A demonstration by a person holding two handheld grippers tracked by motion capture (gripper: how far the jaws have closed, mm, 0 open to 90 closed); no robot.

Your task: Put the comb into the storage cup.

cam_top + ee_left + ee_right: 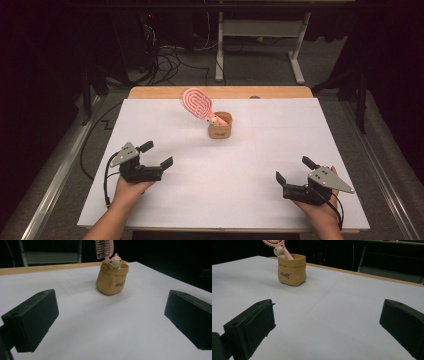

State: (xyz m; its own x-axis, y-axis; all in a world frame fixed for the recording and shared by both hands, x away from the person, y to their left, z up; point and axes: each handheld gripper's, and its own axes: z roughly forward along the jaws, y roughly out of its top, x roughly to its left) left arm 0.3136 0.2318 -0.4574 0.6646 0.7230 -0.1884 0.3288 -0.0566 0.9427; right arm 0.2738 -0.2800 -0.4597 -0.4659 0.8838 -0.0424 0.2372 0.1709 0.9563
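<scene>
Desk (220,200), white-topped, is seen across the frame's middle. Both grippers, left (154,155) at lower left and right (295,170) at lower right, are held with fingers spread, empty. Pouch (220,126), tan, upright at upper centre, should probably be steadied while the pink brush (197,103), leaning leftward, is lifted out.

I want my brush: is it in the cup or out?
In: the pink brush leans out of the tan cup, handle inside.

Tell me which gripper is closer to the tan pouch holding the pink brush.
Left. The left gripper sits left of and nearer the person than the pouch; the right gripper is farther right.
</scene>
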